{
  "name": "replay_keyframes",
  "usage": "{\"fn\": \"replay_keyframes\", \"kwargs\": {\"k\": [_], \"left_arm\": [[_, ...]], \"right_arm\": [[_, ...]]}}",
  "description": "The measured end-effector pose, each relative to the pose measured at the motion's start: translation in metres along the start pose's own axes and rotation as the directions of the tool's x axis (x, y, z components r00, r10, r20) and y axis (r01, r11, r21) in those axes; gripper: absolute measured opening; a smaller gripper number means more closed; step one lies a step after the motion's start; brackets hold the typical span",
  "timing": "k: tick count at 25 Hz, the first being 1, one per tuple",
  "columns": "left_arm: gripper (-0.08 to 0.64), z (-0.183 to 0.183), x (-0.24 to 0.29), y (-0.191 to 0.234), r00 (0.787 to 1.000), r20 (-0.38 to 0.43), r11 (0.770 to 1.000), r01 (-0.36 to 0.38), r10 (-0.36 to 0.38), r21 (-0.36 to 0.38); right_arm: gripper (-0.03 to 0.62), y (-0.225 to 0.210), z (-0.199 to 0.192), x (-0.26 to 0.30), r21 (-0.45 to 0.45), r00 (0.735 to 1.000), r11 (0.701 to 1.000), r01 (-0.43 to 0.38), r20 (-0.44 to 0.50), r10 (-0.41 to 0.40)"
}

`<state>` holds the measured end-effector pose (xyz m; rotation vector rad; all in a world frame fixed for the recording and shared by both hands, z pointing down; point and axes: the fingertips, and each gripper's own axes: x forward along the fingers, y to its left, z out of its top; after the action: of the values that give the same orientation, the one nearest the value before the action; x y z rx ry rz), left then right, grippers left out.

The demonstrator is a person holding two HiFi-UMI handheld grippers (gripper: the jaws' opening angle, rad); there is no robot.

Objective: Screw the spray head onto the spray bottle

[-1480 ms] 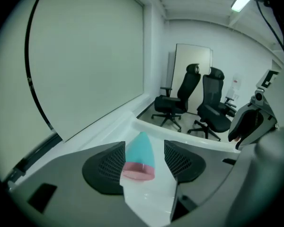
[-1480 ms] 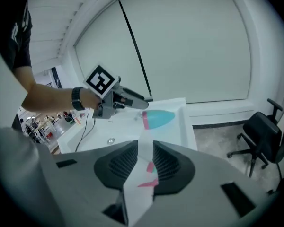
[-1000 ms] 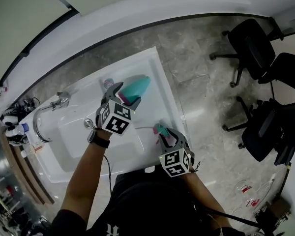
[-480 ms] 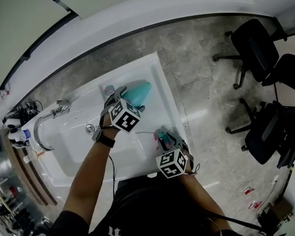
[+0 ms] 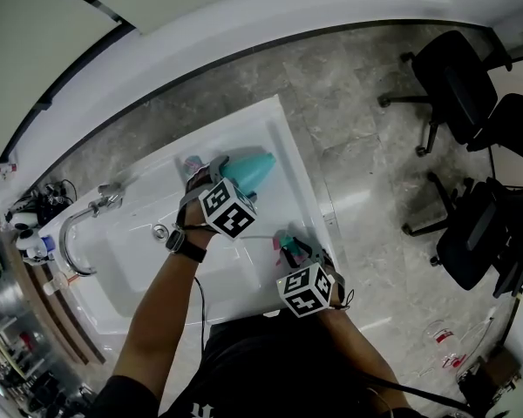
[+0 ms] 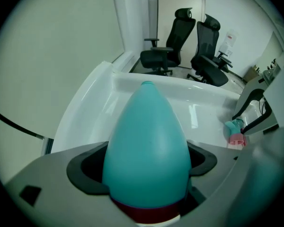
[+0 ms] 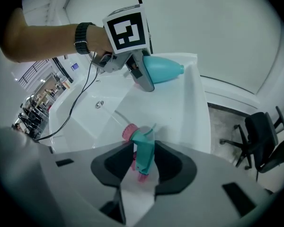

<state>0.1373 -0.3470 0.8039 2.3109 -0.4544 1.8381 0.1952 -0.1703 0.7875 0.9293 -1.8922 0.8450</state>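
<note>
Over the white sink (image 5: 139, 264), the left gripper (image 6: 144, 167) has its jaws spread wide. They have just been opening, and the bottle (image 5: 248, 170) lies between them. Its black pads (image 6: 87, 167) flank the bottle's broad end, with a dark gap showing on each side. The bottle is smooth, matte teal plastic. It is egg-shaped and tapers to a small nub at the end that points away from the gripper. A red band (image 6: 146, 209) rings the end nearest the camera. In the head view the bottle sits over the sink's far right corner, narrow end toward the rim.

The right gripper (image 7: 144, 162) is nearer the person, at the sink's front right edge, well apart from the bottle. Its jaws have just eased a little wider, but both pads (image 7: 116, 162) press on the spray head (image 7: 143, 150). The head is angular teal plastic with a ribbed pink collar (image 7: 128, 131) and a pink tip. A thin clear tube (image 7: 114, 118) runs out from the collar.

The sink is glossy and rounded, with a metal drain (image 5: 160, 230) and a curved chrome tap (image 5: 78, 225). The floor (image 5: 357, 111) is grey mottled stone, and black chairs (image 5: 453, 77) stand on it.
</note>
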Motion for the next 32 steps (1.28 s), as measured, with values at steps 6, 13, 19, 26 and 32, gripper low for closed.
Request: {"fn": "replay_keyframes", "kwargs": {"k": [6, 13, 19, 26, 32], "left_arm": [[0.445, -0.002, -0.003, 0.001, 1.0, 0.027, 1.0, -0.016, 0.016, -0.014], [0.445, -0.006, -0.01, 0.0, 0.999, 0.029, 1.0, -0.02, 0.021, -0.02], [0.445, -0.007, -0.021, -0.001, 0.998, 0.054, 0.999, -0.029, 0.031, -0.03], [0.445, 0.008, -0.05, -0.009, 0.991, 0.125, 0.999, -0.041, 0.044, -0.031], [0.445, 0.011, -0.106, -0.016, 0.976, 0.205, 0.997, -0.07, 0.076, -0.041]], "right_arm": [[0.132, -0.001, 0.001, -0.003, -0.005, 1.0, 1.0, -0.001, 0.01, 0.001], [0.117, -0.004, 0.001, -0.009, -0.007, 1.0, 1.0, 0.006, 0.023, -0.006], [0.117, -0.006, 0.004, -0.017, 0.02, 0.998, 1.0, -0.006, 0.059, 0.005], [0.115, -0.009, 0.002, -0.037, 0.016, 0.997, 1.0, -0.001, 0.082, 0.0], [0.116, -0.002, 0.017, -0.084, -0.003, 0.99, 1.0, 0.012, 0.139, -0.012]]}}
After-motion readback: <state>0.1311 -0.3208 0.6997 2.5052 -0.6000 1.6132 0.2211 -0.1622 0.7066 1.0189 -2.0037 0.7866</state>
